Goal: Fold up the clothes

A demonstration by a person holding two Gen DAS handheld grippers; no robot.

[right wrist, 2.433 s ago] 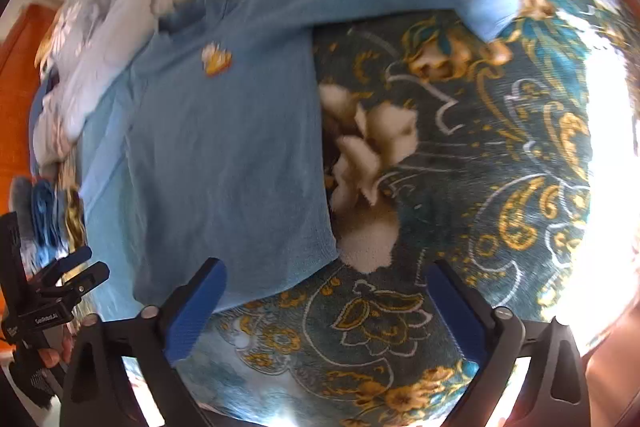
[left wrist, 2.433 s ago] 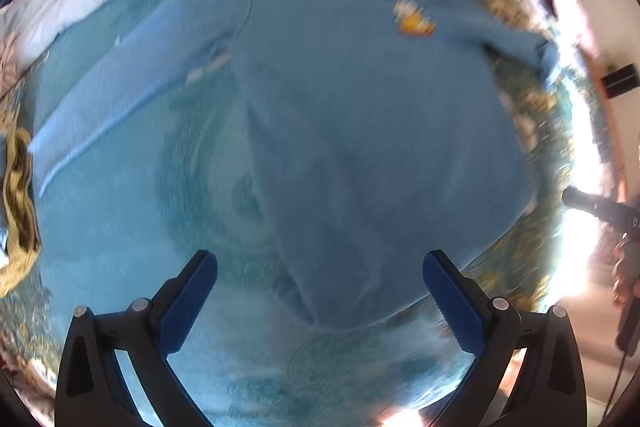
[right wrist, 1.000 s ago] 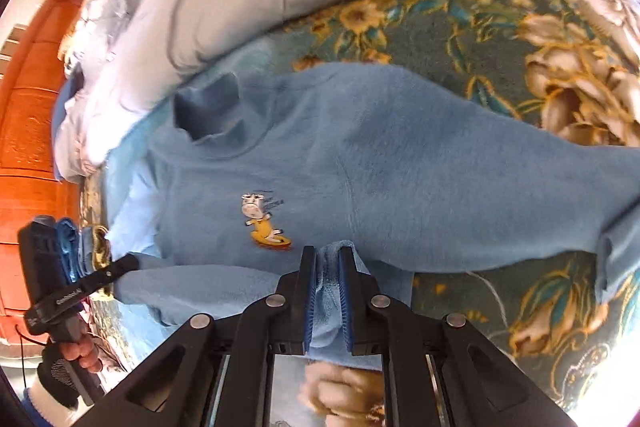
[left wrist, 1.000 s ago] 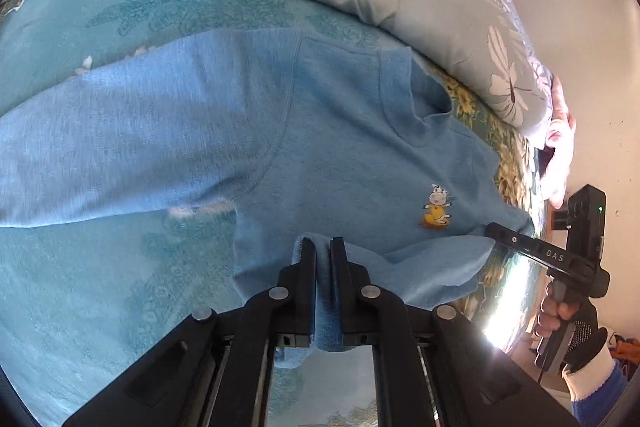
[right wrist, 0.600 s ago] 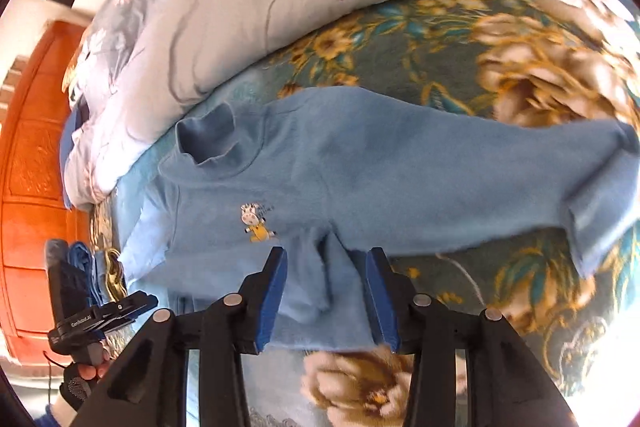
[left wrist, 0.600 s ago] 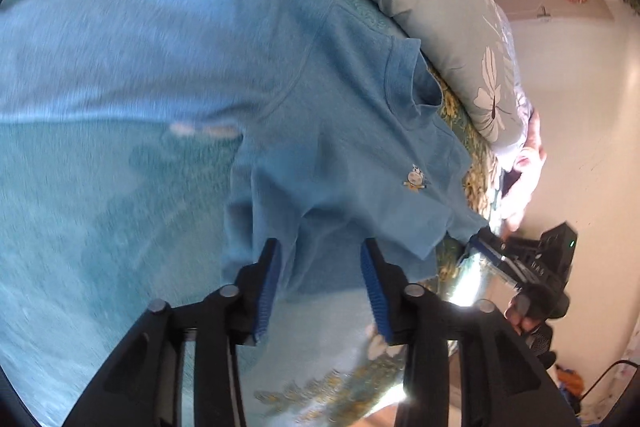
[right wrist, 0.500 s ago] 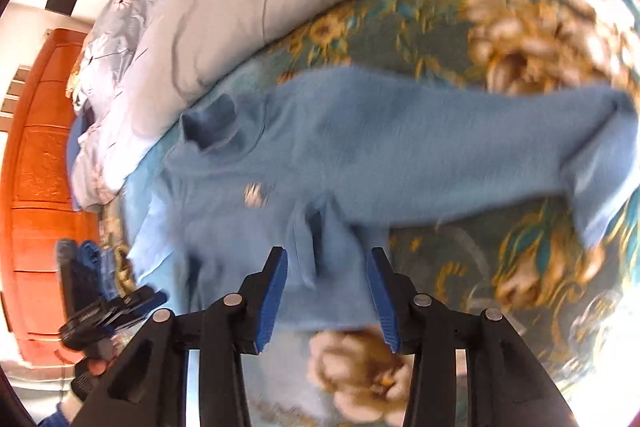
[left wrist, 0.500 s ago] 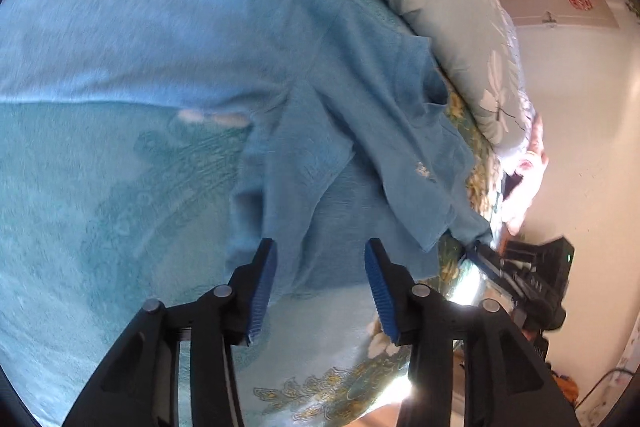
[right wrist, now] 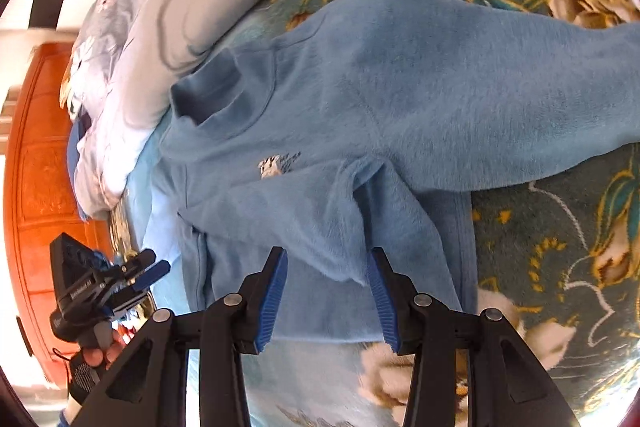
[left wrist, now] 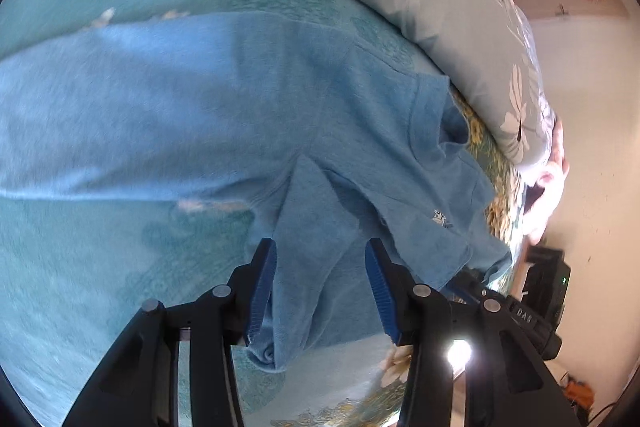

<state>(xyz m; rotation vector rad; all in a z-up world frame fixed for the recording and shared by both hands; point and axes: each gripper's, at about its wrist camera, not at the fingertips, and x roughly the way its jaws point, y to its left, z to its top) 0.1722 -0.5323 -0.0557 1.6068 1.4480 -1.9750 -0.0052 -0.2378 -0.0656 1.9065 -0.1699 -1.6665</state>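
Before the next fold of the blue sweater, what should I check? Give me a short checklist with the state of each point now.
1. Left gripper released the sweater: ok, pads apart, cloth lies loose between them.
2. Right gripper released: ok, open.
3. Hem folded up over the body: ok, but rumpled.
4. Fold lies flat: not ok, ridges stand up.
5. Sleeve spread out on the bed: ok.
6. Other sleeve fully flat: cannot tell, its end is cut off.
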